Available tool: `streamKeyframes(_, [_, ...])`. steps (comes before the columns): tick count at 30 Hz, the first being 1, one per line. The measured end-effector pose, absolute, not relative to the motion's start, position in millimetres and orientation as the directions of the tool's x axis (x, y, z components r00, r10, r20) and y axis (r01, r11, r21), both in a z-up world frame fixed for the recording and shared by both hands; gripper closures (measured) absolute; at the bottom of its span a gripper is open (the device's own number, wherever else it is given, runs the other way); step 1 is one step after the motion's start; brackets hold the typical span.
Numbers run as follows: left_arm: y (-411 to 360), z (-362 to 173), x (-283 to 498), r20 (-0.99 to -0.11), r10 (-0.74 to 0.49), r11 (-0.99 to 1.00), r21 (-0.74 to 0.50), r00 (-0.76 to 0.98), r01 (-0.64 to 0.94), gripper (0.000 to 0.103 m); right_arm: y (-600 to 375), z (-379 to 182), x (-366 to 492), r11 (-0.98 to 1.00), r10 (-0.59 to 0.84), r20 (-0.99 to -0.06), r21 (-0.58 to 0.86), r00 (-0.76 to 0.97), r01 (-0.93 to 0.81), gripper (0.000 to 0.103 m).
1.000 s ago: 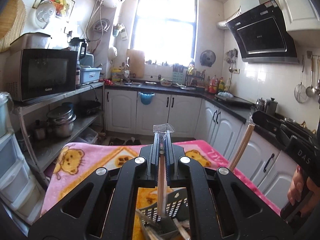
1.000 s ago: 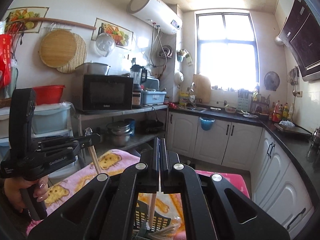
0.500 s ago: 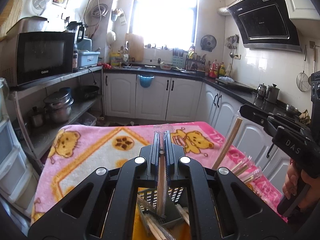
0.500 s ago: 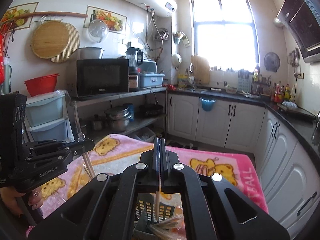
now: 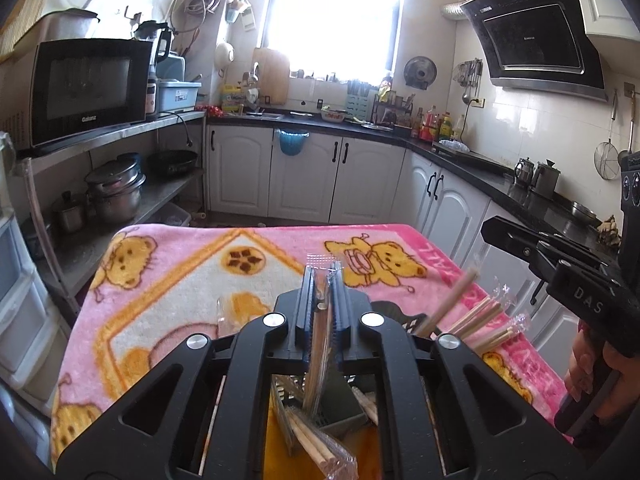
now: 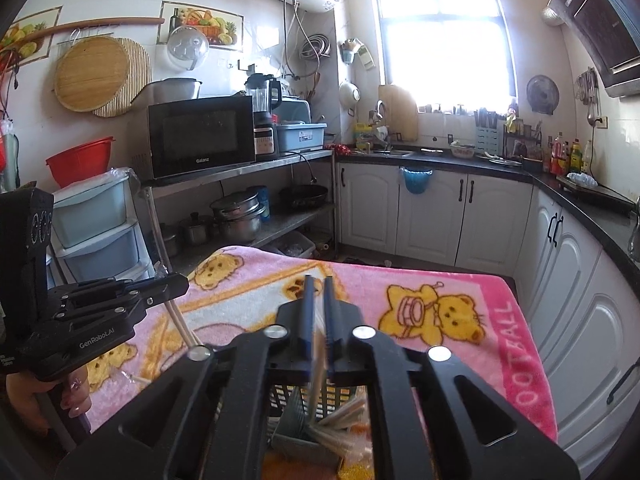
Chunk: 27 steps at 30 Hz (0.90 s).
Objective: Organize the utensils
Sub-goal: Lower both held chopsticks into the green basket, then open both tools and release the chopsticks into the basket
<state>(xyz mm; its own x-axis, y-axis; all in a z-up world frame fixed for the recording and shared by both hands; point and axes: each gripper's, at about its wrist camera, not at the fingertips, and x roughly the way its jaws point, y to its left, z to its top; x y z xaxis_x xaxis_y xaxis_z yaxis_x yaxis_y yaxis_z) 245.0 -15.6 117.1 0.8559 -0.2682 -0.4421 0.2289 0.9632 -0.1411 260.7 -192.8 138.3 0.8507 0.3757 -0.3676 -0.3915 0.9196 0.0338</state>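
My left gripper (image 5: 322,276) holds a plastic-wrapped pair of chopsticks (image 5: 318,344) upright over the grey utensil basket (image 5: 340,412). Its jaws are opening, but the pads still touch the pack, whose lower end reaches into the basket. From the right wrist view the left gripper (image 6: 182,280) shows that pack (image 6: 178,316) hanging still. My right gripper (image 6: 318,284) is opening, with a gap between the pads. A blurred chopstick (image 6: 318,372) slides down between them into the basket (image 6: 292,420). The right gripper (image 5: 486,226) and this chopstick (image 5: 452,300) also show at the right of the left wrist view.
The basket stands on a pink bear-print blanket (image 5: 180,280) over a small table. More wrapped chopsticks (image 5: 484,320) lie on its right side. A shelf with a microwave (image 5: 88,84) and pots is to the left. White cabinets (image 5: 304,172) stand beyond. A hand (image 5: 588,364) holds the right gripper.
Both grippers have sunk toward the basket and tipped downward. The right jaws have parted and their chopstick is slipping down. The left jaws have eased slightly on the wrapped pack.
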Motion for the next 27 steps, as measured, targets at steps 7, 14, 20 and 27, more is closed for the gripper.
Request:
streamKeyframes(7, [-10, 116, 237, -0.453, -0.269, 0.963, -0.16, 0.85, 0.219, 0.076, -197, 138, 247, 0.922, 0.369, -0.371, 0.025, 0.853, -0.387, 0.075])
streamKeyframes(14, [-6, 119, 224, -0.464, -0.255, 0.966, -0.152, 0.848, 0.208, 0.05, -206, 138, 227, 0.925, 0.361, -0.366, 0.021, 0.858, -0.38, 0.065])
streamKeyframes(20, [-7, 121, 209, -0.468, -0.254, 0.967, -0.151, 0.846, 0.206, 0.024, -210, 136, 209, 0.925, 0.361, -0.359, 0.018, 0.861, -0.38, 0.054])
streamKeyframes(27, [-6, 121, 190, -0.469, -0.26, 0.965, -0.161, 0.844, 0.208, 0.01, -215, 133, 185, 0.923, 0.371, -0.345, 0.03, 0.862, -0.385, 0.036])
